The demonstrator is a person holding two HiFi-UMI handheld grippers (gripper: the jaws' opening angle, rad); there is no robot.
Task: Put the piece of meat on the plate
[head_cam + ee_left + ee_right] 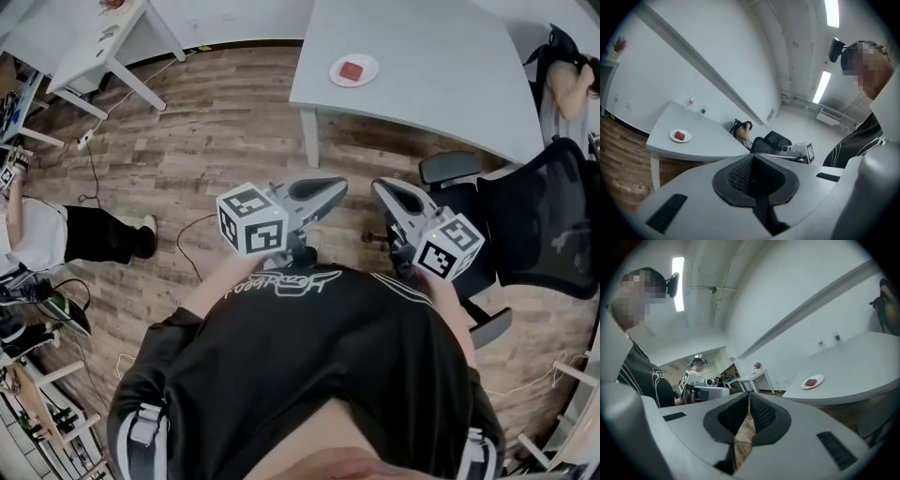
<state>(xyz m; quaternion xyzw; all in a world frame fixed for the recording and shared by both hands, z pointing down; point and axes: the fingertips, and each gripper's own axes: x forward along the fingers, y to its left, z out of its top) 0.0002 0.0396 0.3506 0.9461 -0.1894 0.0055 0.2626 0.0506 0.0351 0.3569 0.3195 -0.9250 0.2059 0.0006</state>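
A white plate (354, 70) sits near the front edge of a grey table (422, 84), and a red piece of meat (352, 69) lies on it. The left gripper view shows the plate (680, 136) far off at left. In the right gripper view the plate (812, 381) is far off at right. My left gripper (337, 185) and right gripper (380, 186) are held side by side in front of my chest, over the wooden floor and well short of the table. Both are shut and hold nothing.
A black office chair (534, 225) stands at the right beside the table. A person (567, 84) sits at the table's far right. Another person (56, 234) is at the left, near a white table (84, 37). Cables lie on the floor (187, 234).
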